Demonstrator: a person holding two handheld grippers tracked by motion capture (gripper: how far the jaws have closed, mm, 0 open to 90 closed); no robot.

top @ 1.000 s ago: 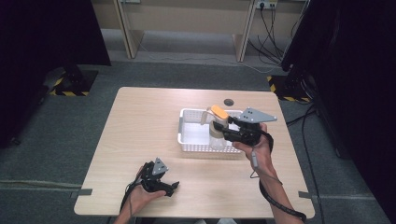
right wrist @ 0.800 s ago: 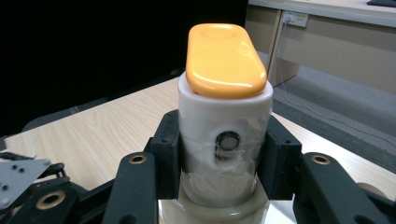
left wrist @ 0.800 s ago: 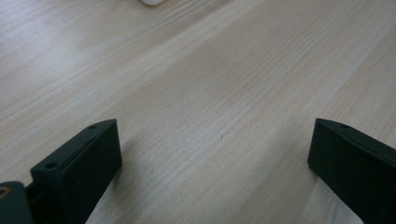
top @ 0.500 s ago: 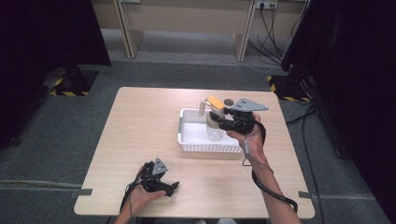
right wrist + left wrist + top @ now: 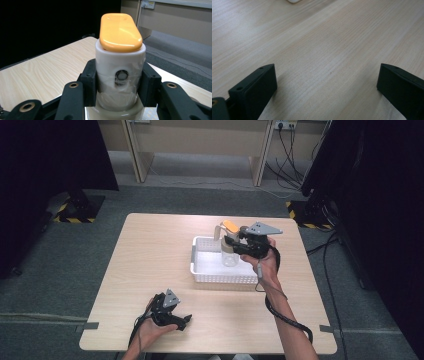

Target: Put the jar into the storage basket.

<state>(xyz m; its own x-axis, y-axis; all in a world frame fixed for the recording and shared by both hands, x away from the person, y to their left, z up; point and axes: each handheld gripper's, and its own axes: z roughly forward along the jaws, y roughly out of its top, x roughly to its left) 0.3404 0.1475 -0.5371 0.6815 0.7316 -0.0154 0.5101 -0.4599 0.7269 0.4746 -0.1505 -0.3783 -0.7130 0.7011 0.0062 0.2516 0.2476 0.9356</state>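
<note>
The right claw (image 5: 231, 241) pinches a bottle (image 5: 229, 251) by its white neck, just under the orange cap (image 5: 229, 225). In the right gripper view the two black jaws press on either side of the neck (image 5: 120, 75), and the cap (image 5: 120, 32) sits above them, upright. The bottle's clear lower body hangs over the white basket (image 5: 205, 273); whether its base touches the basket floor cannot be told. The basket stands on the right half of the bench (image 5: 150, 255), and the person's right hand (image 5: 265, 260) reaches in from the near edge, with the grey plate on top of the gripper and the cable trailing down along the forearm.

The left claw (image 5: 184, 320) rests low near the front edge of the bench, well apart from the basket, held in the left hand (image 5: 150, 330). Its jaws are spread: in the left gripper view the two black pads (image 5: 254, 87) stand wide with bare wood (image 5: 324, 57) between them and nothing gripped. A small white edge (image 5: 293, 1) shows at the top of that view.
</note>
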